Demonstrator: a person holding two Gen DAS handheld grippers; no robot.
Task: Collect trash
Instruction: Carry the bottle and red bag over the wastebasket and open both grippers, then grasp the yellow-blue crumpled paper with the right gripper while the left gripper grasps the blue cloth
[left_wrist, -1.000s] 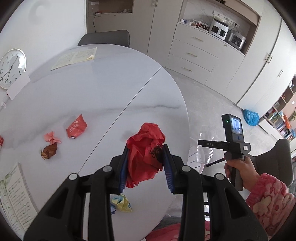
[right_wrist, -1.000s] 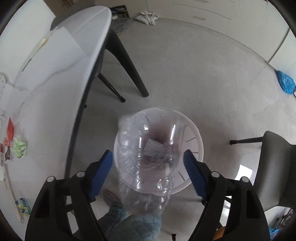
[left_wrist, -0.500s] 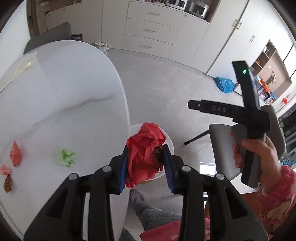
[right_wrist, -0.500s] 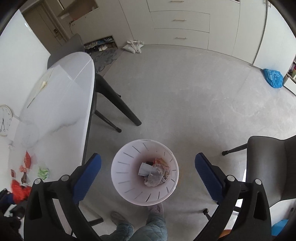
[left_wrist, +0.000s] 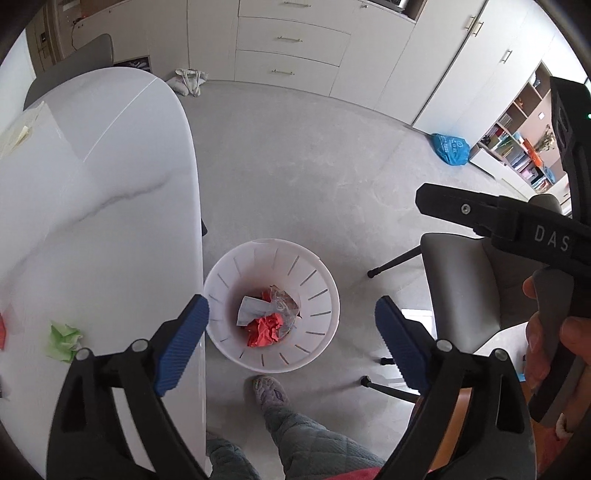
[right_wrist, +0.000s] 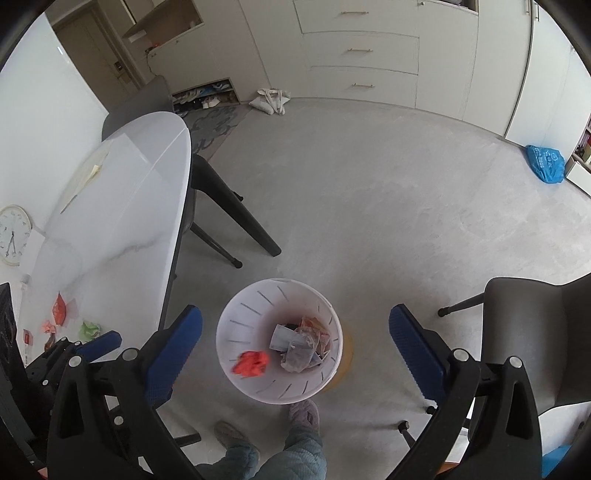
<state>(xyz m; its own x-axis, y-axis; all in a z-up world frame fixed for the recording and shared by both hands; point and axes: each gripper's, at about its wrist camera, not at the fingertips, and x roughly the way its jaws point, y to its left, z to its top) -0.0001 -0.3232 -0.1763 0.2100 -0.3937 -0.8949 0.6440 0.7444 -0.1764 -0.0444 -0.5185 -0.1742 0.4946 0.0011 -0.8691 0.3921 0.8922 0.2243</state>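
A: How far along was the collecting judged to be?

B: The crumpled red paper wad (left_wrist: 264, 328) was seen inside the white slotted plastic waste bin (left_wrist: 325, 295), low in the centre of the frame, beside a clear crushed plastic bottle (right_wrist: 301, 350) and paper scraps. The jaws of the left gripper (left_wrist: 291, 339) had just been opening; nothing was held between them. The right gripper (right_wrist: 295, 350) was likewise spread wide and empty above the bin.

A: And what was left?

B: On the white marble-patterned oval table (left_wrist: 92, 192), at the left edge, a crumpled green paper ball (left_wrist: 62, 339) and a red wrapper (right_wrist: 59, 310) remained, with smaller pink and brown scraps that could hardly be made out.

A: Anything hidden?

B: The table's near end was cut off, so more trash could not be excluded.
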